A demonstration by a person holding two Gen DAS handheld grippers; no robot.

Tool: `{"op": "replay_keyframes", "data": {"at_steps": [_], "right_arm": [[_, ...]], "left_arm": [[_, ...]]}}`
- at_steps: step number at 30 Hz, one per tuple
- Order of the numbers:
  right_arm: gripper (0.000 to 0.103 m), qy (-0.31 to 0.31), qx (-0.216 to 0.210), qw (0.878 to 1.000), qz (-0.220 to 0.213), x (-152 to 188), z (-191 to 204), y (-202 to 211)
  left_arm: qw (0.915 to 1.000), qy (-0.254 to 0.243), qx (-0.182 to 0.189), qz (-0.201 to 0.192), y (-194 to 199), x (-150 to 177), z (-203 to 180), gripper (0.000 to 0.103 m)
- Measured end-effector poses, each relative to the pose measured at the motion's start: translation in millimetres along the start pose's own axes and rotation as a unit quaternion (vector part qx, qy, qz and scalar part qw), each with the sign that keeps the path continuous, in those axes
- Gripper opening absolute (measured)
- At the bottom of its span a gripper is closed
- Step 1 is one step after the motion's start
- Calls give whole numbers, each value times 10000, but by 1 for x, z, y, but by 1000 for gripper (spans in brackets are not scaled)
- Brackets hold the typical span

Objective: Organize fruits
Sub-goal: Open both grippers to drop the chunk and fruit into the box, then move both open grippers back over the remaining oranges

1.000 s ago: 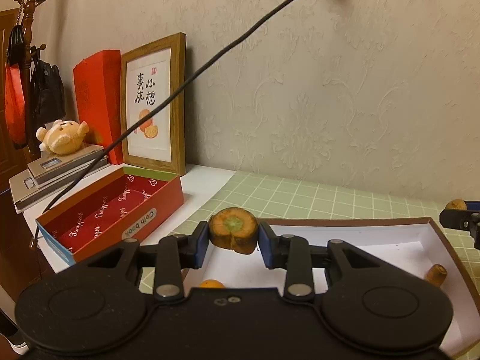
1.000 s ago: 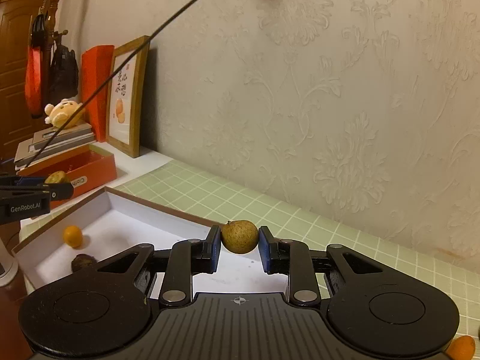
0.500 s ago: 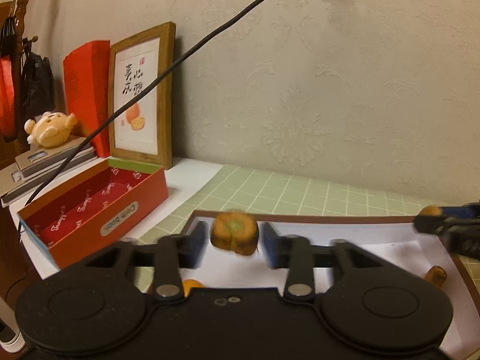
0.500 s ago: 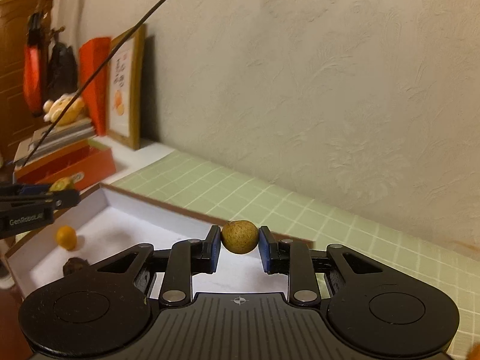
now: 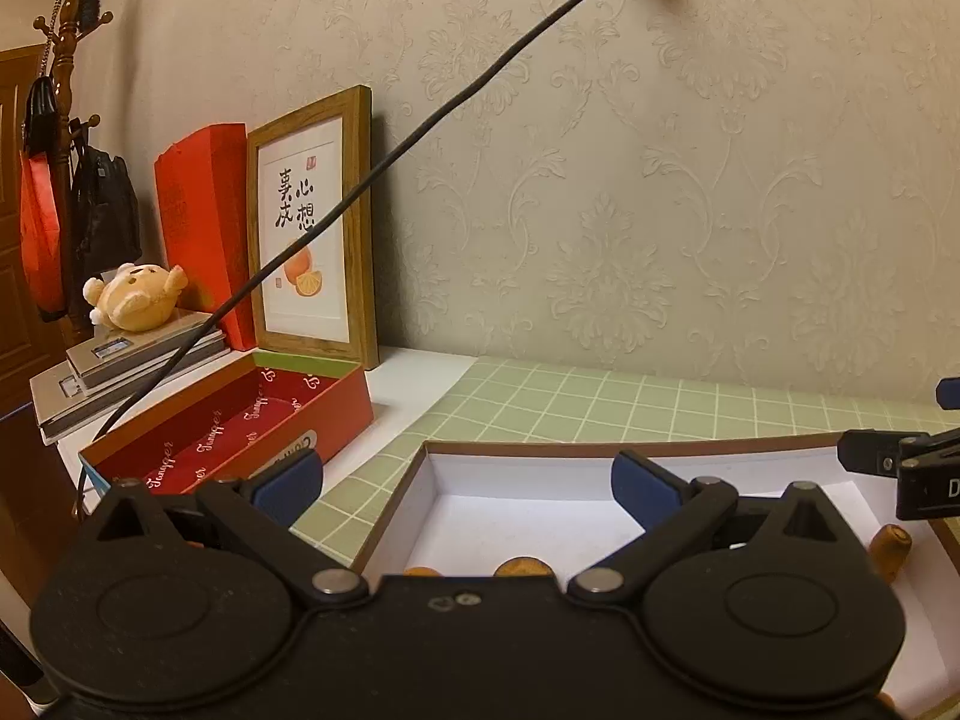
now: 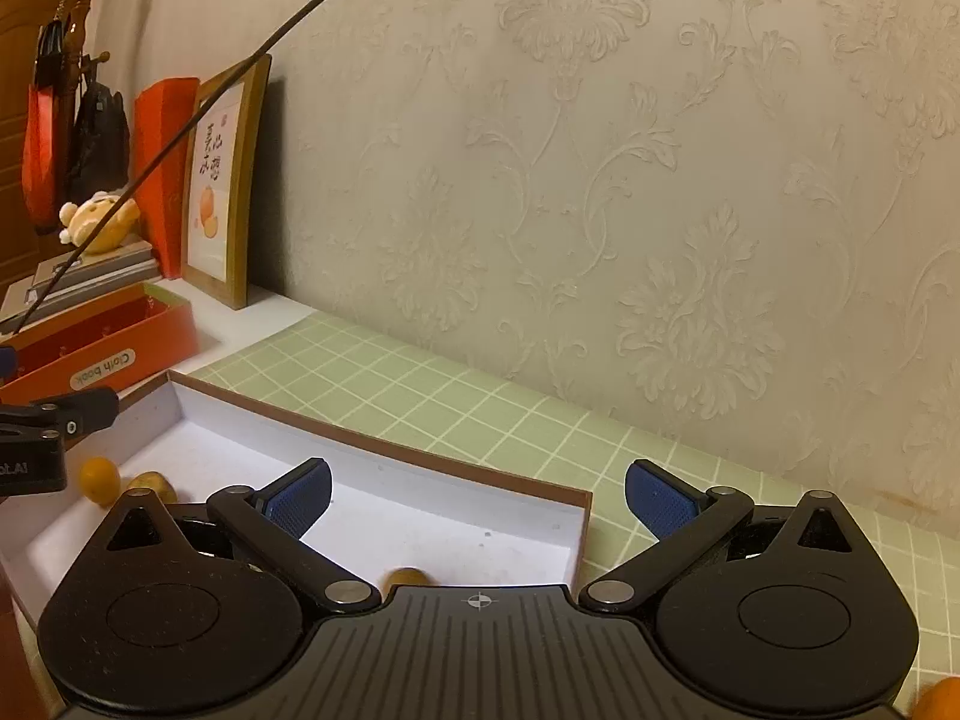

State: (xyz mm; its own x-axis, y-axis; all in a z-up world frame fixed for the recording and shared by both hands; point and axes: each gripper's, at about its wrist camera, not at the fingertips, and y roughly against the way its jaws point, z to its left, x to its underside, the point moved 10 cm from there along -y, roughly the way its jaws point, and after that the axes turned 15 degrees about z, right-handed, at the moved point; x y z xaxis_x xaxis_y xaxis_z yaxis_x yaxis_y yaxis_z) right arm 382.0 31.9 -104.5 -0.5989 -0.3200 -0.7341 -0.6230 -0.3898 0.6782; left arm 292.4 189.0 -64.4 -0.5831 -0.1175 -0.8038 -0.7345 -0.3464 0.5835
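Left wrist view: both the left gripper point(image 5: 465, 483) and right gripper point(image 6: 477, 501) gape empty over the white box point(image 5: 420, 480); better lift straight up, clear of the fruit point(image 6: 99, 479).

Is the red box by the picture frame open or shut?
Open: the red box has no lid on, and its patterned red inside shows.

This looks like a lived-in home. Embossed damask wallpaper point(image 5: 660, 210) backs the table, a framed calligraphy print point(image 5: 312, 234) leans there, and a plush toy point(image 5: 135, 297) sits beside a coat rack point(image 5: 60, 138) with hanging bags.
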Motion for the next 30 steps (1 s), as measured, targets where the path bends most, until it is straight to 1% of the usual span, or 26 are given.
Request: {"op": "replay_keyframes", "data": {"at_steps": [2,5,9,13,15,18,23,26,28,30], "right_arm": [[103,-104,-106,9999,42,4,-3,5],[103,-193,-129,9997,62,7,-5,15],[103,-173,-68,9998,-96,13,-8,40],[103,-126,-8,9997,-205,18,-13,65],[103,-162,-7,9996,-249,23,-17,78],[103,-262,-227,9990,-293,32,-21,97],[103,-403,-136,9984,-360,44,-39,127],[103,-474,86,9982,-366,51,-57,143],[103,-490,227,9978,-385,55,-68,152],[103,-502,380,9973,-377,61,-79,162]], "left_arm": [[10000,43,-25,-4,5,1,3,97],[9998,136,-124,-16,14,2,8,97],[9995,248,-176,-62,30,0,10,97],[9994,291,-155,-111,51,9,9,97],[9994,350,-20,-60,61,14,4,97],[9992,247,324,-2,76,18,-12,97],[9980,103,551,-296,104,17,-42,97],[9973,-8,634,-373,113,18,-60,97],[9954,-112,898,-316,116,20,-75,97],[9945,-225,976,-291,118,21,-89,97]]}}
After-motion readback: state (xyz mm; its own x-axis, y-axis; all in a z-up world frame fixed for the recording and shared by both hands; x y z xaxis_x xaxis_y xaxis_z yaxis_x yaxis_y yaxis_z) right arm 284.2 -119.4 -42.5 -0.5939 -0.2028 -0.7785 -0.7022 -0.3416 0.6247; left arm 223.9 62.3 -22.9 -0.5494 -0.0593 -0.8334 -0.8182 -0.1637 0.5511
